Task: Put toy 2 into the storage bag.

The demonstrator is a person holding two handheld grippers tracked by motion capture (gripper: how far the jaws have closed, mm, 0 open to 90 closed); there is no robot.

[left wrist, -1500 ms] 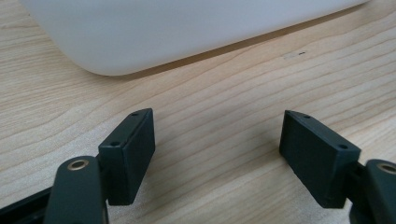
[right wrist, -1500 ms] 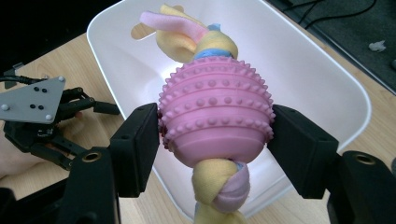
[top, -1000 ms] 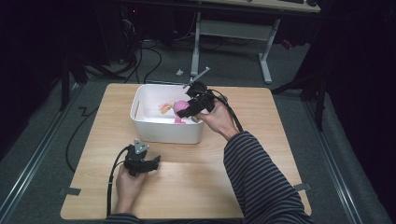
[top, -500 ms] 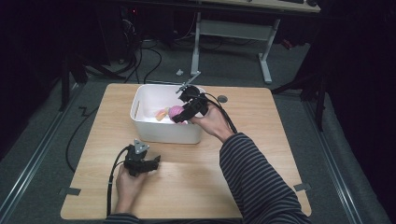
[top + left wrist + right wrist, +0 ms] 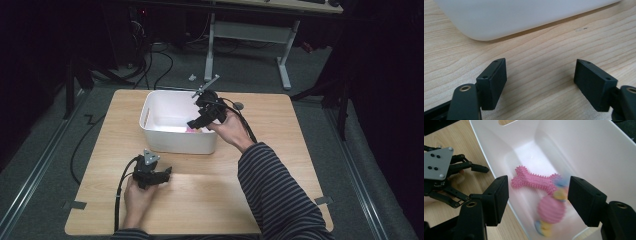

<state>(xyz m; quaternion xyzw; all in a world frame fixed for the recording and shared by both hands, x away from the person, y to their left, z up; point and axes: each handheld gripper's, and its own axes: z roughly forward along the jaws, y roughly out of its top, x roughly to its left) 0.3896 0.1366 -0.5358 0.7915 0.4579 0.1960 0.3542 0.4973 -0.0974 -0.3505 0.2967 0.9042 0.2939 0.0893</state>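
A white bin stands on the wooden table. My right gripper hangs over the bin's right end, open with nothing between its jaws. In the right gripper view, below my right gripper, a pink spiky bone toy lies on the bin's floor. Beside it is a blurred pink ball toy with yellow and blue parts. My left gripper rests low on the table in front of the bin. The left gripper is open and empty, facing the bin's near wall.
The bin sits toward the table's far edge. Bare wood lies to the right of the bin and in front of it. A cable trails from the left gripper. Desk legs and cables lie on the floor beyond the table.
The right gripper has dipped a little toward the bin's near wall. The pink and orange toy seen by its jaws now lies lower in the bin, blurred. The left gripper has stayed put.
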